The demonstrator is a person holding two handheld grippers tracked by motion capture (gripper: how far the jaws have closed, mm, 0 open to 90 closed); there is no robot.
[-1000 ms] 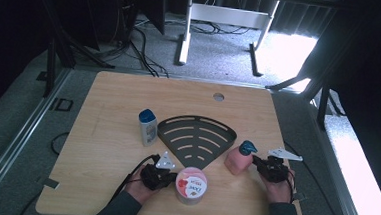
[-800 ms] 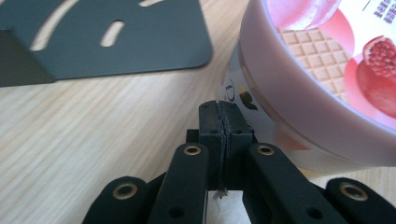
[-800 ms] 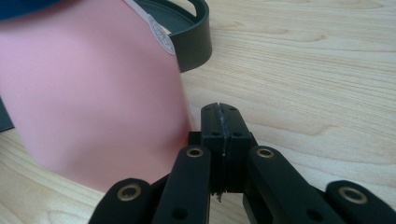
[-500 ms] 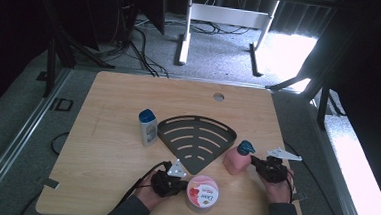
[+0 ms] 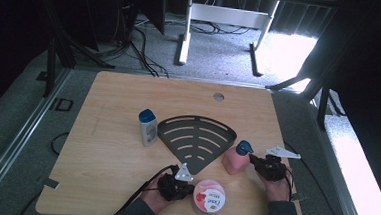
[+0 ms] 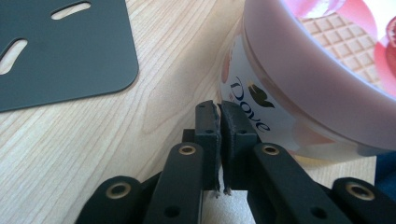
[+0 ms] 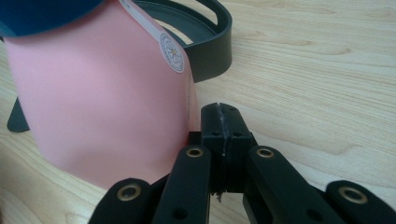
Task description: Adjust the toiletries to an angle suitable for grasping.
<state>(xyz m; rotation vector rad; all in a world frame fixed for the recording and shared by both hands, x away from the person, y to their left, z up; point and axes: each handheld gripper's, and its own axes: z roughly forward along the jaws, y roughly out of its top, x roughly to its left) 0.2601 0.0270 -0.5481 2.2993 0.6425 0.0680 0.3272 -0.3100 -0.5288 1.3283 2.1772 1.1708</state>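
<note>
Dove tub beside low left gripper; jaws nearly together.

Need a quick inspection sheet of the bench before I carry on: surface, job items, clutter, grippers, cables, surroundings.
Surface: wooden table with a round hole near the far edge.
Job's things: Dove tub by the near edge; pink bottle upright, beside the black slotted rack.
Clutter: small blue-capped bottle upright, left of the rack.
Grippers: left gripper nearly shut on nothing, its jaws just started opening, tip against the tub's wall; right gripper shut, empty, beside the pink bottle.
Cables: cords on the floor behind the table.
Surroundings: grey carpet, white stand legs.
</note>
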